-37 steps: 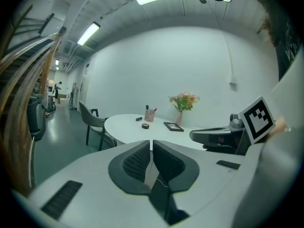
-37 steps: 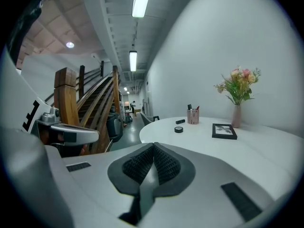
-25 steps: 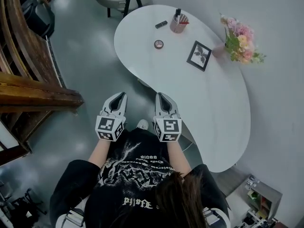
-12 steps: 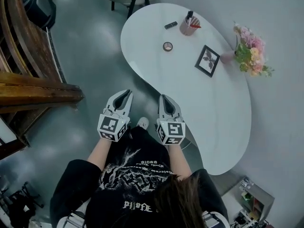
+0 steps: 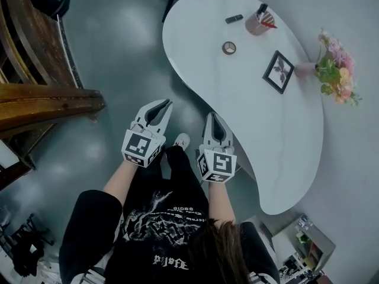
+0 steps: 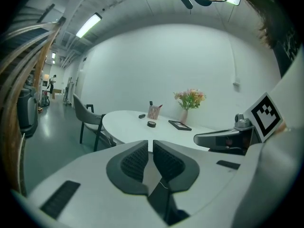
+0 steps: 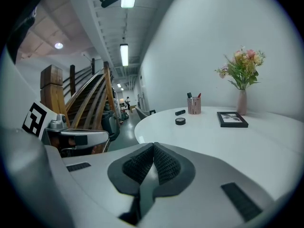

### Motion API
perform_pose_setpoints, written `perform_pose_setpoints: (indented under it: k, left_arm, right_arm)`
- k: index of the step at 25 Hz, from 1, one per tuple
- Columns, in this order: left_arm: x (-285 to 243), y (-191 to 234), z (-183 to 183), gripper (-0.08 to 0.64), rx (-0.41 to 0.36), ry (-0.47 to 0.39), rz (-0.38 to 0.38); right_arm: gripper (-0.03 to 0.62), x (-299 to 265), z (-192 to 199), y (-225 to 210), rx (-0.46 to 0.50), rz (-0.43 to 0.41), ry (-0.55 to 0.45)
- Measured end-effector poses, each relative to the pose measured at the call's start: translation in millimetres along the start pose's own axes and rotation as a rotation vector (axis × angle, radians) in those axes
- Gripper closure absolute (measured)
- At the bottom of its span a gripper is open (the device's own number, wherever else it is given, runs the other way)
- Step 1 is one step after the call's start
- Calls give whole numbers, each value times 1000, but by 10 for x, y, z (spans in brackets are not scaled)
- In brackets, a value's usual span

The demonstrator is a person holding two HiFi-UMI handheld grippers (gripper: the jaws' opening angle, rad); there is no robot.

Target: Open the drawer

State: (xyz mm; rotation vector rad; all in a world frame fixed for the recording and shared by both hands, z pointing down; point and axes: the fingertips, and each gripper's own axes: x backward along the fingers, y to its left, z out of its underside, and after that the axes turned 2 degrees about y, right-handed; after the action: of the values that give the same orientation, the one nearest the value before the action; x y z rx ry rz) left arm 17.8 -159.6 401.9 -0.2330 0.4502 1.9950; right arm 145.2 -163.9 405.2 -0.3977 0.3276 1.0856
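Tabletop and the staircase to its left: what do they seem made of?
Tabletop: smooth, uniform white with a soft sheen, possibly laminate or painted board; no grain shows. Staircase: brown wood, with visible grain and plank edges, seemingly varnished.

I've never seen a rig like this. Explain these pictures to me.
A person stands holding a two-jaw gripper in each hand: the left gripper and the right gripper. One picture comes from a camera on the person's head, looking down; the other two from cameras on each gripper, looking along its jaws. Both grippers are shut and empty. Ahead is a white table bearing a tape roll, a framed picture, a pen cup and a vase of flowers.
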Motion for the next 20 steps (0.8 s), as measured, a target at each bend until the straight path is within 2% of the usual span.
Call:
perform_pose_setpoints:
  k: [6, 9, 13, 17, 20]
  left_arm:
    - [-195, 174, 249, 531, -48, 28, 26]
    - [-315, 278, 351, 531, -33, 21, 32]
    - [-485, 469, 617, 531, -13, 53, 16]
    - [-616, 579, 799, 531, 6, 46, 25]
    - [-721, 659, 954, 531, -10, 43, 37]
  right_arm:
    - [568, -231, 239, 226, 1, -22, 31]
    - [568, -372, 384, 275, -14, -16, 45]
    - [568, -608, 671, 253, -58, 17, 82]
    - [568, -793, 776, 224, -70, 29, 64]
    - [568, -950, 906, 187, -86, 51, 61]
